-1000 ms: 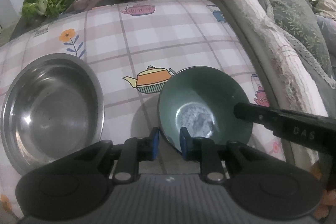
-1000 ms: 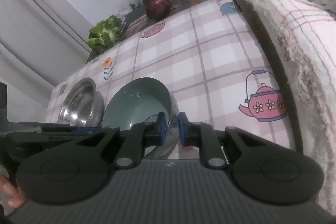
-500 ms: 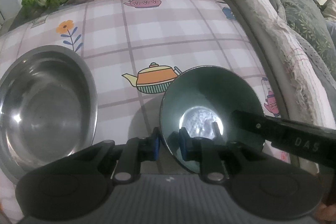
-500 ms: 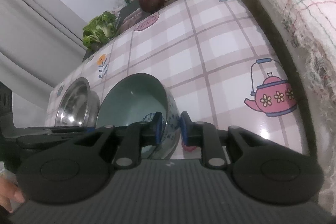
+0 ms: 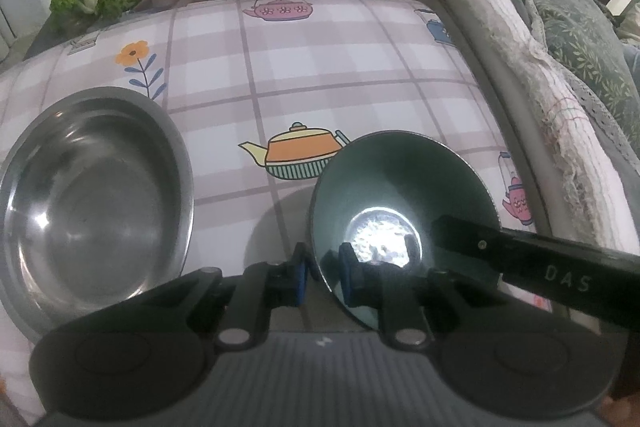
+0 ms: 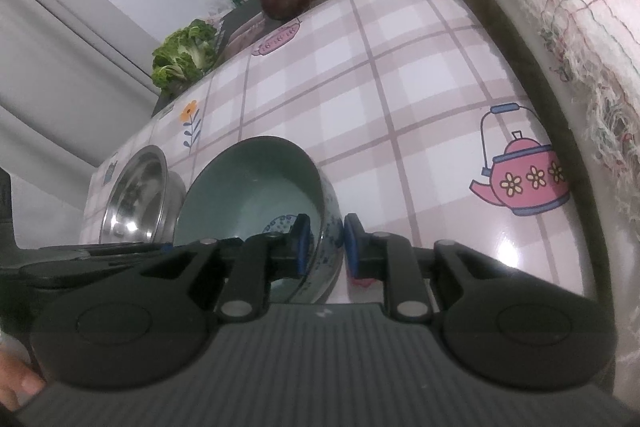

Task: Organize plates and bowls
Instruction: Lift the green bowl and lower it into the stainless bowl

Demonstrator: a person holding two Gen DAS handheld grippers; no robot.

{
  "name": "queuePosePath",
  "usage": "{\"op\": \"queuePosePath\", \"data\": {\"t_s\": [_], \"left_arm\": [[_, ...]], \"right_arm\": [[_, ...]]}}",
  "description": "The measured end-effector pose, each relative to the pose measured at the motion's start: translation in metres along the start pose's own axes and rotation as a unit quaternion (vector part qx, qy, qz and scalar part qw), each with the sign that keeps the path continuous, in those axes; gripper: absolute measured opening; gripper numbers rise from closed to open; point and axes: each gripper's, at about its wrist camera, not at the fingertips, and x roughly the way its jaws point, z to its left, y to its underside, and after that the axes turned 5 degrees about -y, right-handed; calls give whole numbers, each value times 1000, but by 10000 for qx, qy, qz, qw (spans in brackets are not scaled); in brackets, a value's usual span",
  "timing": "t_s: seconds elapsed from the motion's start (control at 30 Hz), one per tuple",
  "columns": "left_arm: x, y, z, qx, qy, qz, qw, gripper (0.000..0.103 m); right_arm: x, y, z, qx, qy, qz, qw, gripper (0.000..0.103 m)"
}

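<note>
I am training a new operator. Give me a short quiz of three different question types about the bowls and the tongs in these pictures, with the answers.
1. True or false: the green bowl sits inside the steel bowl.
2. Which tongs grip the green bowl's rim? A) left only B) right only C) both
3. Fill in: on the cloth just behind the green bowl is a printed orange ______.

Key:
1. False. The two bowls are side by side; the green one is tilted.
2. C. The left tongs and the right tongs each clamp the rim, one pad inside and one outside.
3. Teapot, on the checked tablecloth.
</note>
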Motion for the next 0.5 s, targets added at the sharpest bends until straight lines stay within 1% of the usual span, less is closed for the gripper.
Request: {"op": "queuePosePath", "data": {"t_s": [0.5], "left_arm": [[-21,4,3,-43,97,-157,9998,17]], "right_arm": [[-17,-1,16,-129,66,-112,9998,17]]}}
